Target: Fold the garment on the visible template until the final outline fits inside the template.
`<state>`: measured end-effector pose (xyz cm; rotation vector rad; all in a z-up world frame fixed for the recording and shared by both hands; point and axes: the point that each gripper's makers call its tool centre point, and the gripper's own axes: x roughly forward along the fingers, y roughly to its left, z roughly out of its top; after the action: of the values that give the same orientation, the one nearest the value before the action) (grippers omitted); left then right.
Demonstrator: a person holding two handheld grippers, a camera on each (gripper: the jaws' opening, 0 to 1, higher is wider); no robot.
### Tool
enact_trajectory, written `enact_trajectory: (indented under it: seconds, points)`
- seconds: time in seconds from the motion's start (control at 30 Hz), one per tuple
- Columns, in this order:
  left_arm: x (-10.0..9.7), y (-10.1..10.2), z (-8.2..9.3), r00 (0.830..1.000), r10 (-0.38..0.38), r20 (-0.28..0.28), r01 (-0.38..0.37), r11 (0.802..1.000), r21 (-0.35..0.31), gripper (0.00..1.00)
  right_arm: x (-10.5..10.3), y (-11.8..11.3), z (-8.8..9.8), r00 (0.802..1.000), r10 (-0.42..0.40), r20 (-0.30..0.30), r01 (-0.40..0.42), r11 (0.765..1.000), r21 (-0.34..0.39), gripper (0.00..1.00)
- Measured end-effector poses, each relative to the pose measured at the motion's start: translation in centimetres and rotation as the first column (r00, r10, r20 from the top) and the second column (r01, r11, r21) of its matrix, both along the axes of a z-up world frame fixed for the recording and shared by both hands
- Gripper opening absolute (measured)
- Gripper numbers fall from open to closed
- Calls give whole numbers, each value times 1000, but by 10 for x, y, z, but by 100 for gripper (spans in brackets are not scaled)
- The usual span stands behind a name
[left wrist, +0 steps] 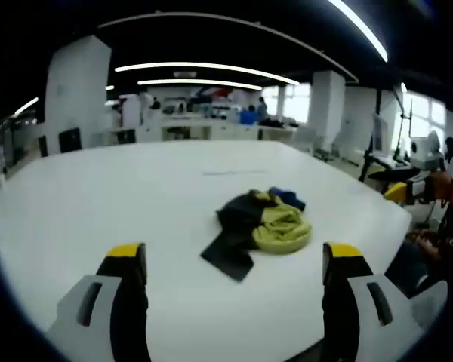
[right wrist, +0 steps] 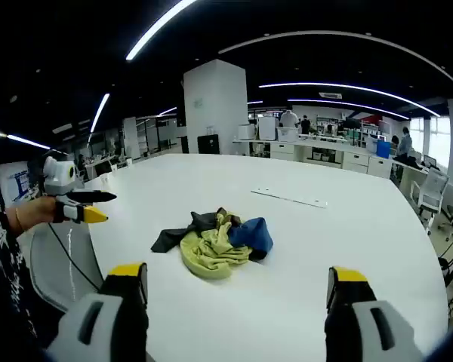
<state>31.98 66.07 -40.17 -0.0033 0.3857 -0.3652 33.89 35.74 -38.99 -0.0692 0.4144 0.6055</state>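
In the left gripper view, the left gripper [left wrist: 234, 264] hovers level above the white counter [left wrist: 98, 196], its yellow-tipped jaws spread wide and holding nothing. Just ahead of it, slightly toward its right jaw, lies the garment [left wrist: 260, 226], a crumpled heap of dark, yellow-green and blue cloth with one dark flap trailing back toward the gripper. Beyond the garment a faint pale line [left wrist: 228, 173] crosses the counter. Far off to the gripper's right, at the counter's edge, the right gripper shows held in a person's hand [left wrist: 438, 183], its yellow tip pointing inward over the counter.

In the right gripper view, the right gripper [right wrist: 238, 285] likewise sits low over the counter [right wrist: 347, 226] with jaws wide apart and empty. The garment [right wrist: 217, 241] rests just ahead, toward its left jaw, the blue fold on the side nearer the right jaw. Farther out lies a thin pale strip [right wrist: 289, 198]. Off to the left, a hand [right wrist: 36, 213] grips the left gripper, held level beside the counter's edge. Desks [right wrist: 347, 154] stand well beyond.
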Motion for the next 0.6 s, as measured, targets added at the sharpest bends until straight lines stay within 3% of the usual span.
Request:
enact_trajectory:
  seconds: [0.6]
  points:
    - [9,-9,-5,998,-69,-12,70,997,27,84,-5,-11,-7,999,-40,-2,40,999,-6,99]
